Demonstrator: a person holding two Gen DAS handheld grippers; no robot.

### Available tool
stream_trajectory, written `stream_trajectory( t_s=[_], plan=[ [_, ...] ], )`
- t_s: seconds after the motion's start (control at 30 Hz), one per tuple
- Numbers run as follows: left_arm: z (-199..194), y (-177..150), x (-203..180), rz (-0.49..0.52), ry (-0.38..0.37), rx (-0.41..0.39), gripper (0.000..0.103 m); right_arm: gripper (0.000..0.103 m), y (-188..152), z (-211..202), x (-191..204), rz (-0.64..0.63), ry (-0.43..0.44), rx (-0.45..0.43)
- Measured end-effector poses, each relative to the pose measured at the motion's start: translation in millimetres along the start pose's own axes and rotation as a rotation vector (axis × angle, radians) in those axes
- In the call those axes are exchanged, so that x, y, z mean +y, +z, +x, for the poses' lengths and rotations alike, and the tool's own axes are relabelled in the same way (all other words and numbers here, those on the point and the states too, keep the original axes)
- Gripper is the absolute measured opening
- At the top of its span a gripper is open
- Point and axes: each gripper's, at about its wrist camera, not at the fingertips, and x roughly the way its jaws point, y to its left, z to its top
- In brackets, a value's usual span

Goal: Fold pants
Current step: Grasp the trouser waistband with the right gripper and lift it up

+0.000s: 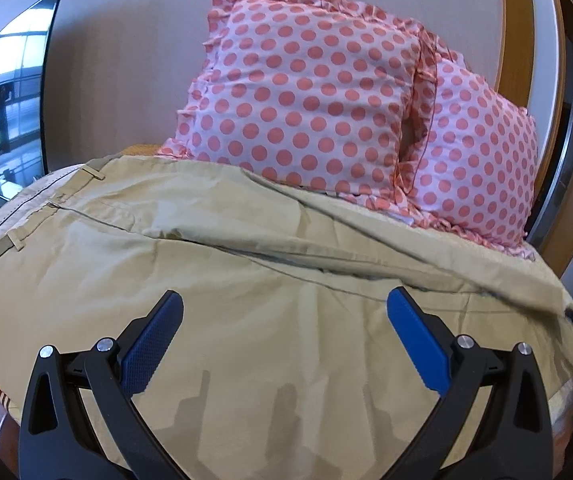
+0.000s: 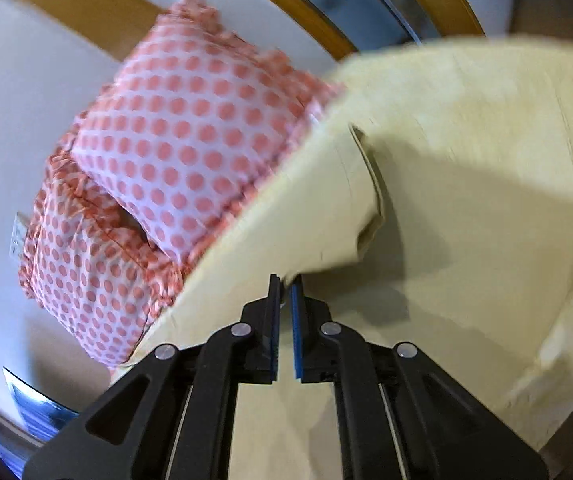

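Observation:
Khaki pants (image 1: 214,248) lie spread across the bed, waistband with belt loops at the left in the left wrist view. My left gripper (image 1: 284,304) is open and empty, hovering just above the cloth. In the right wrist view my right gripper (image 2: 285,282) is shut on a fold of the pants (image 2: 466,184) and holds that part lifted, the cloth draping to the right. The view is blurred by motion.
Two pink pillows with coral dots (image 1: 306,92) lean on the wall behind the pants, also in the right wrist view (image 2: 174,148). A dark TV screen (image 1: 10,92) is at the left. A wooden door frame (image 1: 526,60) stands at the right.

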Motion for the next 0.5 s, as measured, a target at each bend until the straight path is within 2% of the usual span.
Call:
stream_trajectory(
  t_s=[0.03, 0.07, 0.1, 0.23, 0.27, 0.33, 0.37, 0.43, 0.5],
  plan=[
    [-2, 1, 2, -0.01, -0.004, -0.001, 0.102, 0.013, -3, -1, -7, 0.03, -0.002, 0.018],
    [-3, 2, 3, -0.015, -0.006, 0.0, 0.102, 0.021, -6, -1, -14, 0.075, 0.005, 0.032],
    [-5, 3, 5, -0.024, -0.018, 0.0, 0.102, 0.034, -12, -6, -17, 0.105, 0.015, 0.04],
    [-11, 5, 18, -0.063, -0.029, -0.007, 0.102, 0.04, -13, -4, -19, 0.136, 0.036, 0.026],
    [-11, 7, 21, -0.072, -0.033, -0.008, 0.102, 0.038, -11, 0, -17, 0.132, 0.026, 0.018],
    [-9, 11, 29, -0.098, -0.056, -0.008, 0.102, 0.021, -7, 10, -17, 0.108, -0.01, 0.01],
    [-8, 16, 35, -0.117, -0.078, -0.007, 0.102, 0.002, -4, 16, -19, 0.102, -0.012, 0.017],
    [-4, 25, 42, -0.14, -0.105, 0.001, 0.102, 0.002, 1, 20, -24, 0.115, 0.028, 0.028],
    [3, 41, 55, -0.169, -0.113, 0.013, 0.102, 0.001, 7, -2, -23, 0.102, 0.124, -0.039]
  ],
)
